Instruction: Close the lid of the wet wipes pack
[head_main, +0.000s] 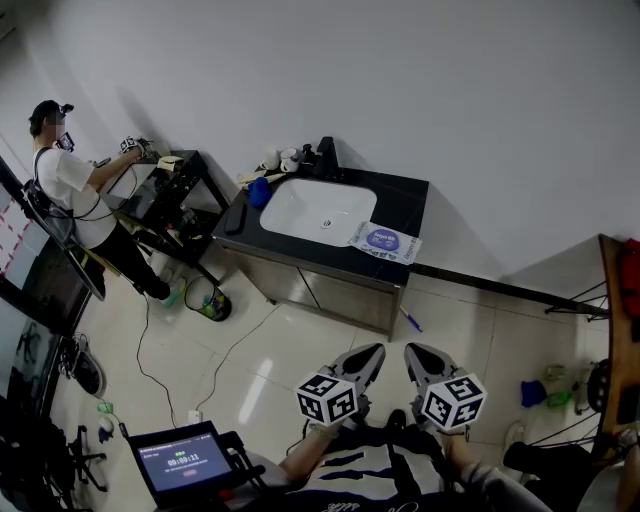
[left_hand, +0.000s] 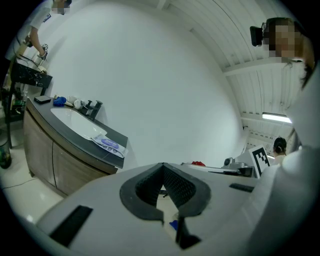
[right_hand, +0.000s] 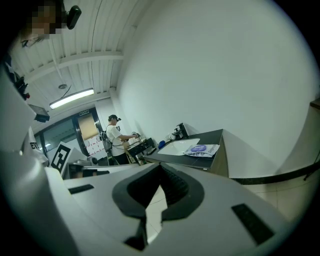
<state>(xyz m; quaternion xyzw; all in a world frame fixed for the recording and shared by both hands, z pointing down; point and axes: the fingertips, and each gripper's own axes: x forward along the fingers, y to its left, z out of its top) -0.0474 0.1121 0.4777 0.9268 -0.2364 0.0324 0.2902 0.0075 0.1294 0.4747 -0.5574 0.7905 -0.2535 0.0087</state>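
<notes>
The wet wipes pack is white with a purple oval on top. It lies flat on the black counter, just right of the sink basin, and is too small to tell how its lid stands. It also shows far off as the pack in the left gripper view and the pack in the right gripper view. My left gripper and right gripper hang side by side over the floor, well short of the counter. Both are shut on nothing, tips together: left gripper, right gripper.
A faucet, cups and a blue item stand at the counter's back left. Another person works at a dark table to the left. A tablet with a timer sits at the lower left, and cables trail on the floor. A wooden table edge is at the right.
</notes>
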